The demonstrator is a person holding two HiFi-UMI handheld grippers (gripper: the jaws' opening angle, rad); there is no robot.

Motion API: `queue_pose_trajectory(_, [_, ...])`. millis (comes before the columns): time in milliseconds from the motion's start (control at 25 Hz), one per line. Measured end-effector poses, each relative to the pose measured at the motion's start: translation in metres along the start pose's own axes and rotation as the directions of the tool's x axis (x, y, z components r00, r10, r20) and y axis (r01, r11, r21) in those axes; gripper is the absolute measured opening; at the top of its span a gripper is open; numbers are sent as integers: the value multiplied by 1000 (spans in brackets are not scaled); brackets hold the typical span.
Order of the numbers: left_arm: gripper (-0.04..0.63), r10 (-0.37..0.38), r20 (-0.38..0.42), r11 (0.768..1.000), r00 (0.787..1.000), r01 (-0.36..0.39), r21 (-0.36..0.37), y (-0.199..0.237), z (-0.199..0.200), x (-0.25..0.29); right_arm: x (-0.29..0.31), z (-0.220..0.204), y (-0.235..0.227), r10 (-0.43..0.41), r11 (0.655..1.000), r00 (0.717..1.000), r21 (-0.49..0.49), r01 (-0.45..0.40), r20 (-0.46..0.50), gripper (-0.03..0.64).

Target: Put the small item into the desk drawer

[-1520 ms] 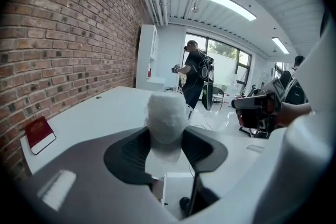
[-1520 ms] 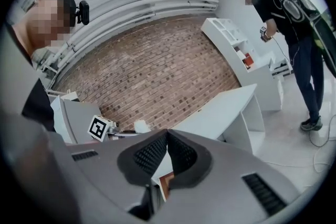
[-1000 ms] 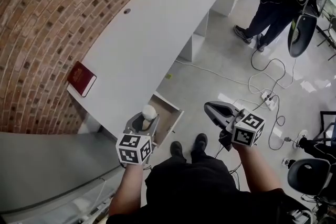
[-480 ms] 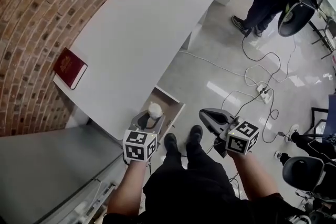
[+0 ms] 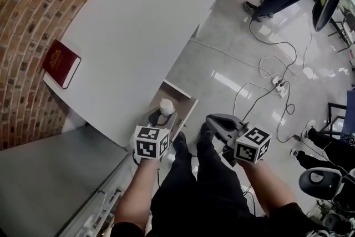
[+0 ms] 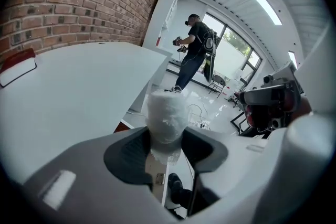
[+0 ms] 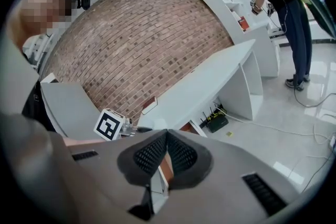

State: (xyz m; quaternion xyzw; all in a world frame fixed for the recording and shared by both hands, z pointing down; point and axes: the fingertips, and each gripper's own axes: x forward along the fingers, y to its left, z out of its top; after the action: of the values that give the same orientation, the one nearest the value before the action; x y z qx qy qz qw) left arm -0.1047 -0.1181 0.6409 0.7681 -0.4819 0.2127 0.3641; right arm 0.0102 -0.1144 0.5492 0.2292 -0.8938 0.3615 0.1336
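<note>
Under the desk's [image 5: 144, 25] near corner the drawer [image 5: 186, 114] stands open; left gripper [image 5: 162, 117] pinches the item [image 5: 167, 105] above it. Lower inside before releasing. Right gripper [image 5: 211, 119]: pressed together, empty.

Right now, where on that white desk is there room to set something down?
Nearly the whole desk top is bare, beyond the red book by the brick wall. Crowded spot: the open drawer, where the left tool holds a small white item.

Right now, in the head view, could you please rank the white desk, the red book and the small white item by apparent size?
Largest: white desk
Then: red book
Smallest: small white item, held in the left gripper
</note>
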Motion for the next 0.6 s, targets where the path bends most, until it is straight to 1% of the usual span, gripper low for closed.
queue_pose_trajectory(280, [189,-9,-85,1000,996,7,-19,18,-43,36,22,-12,-27,-44,999,999,20,43,22,11])
queue_pose_trajectory(440, [189,-13,-156,1000,988,10,-19,25,-76,55,31,-26,-37,-66,996,997,57,64,28,11])
queue_pose_trajectory(600, [189,-7,-208,1000,978,2,-24,33,-102,74,35,-47,-45,-71,994,997,82,71,4,11])
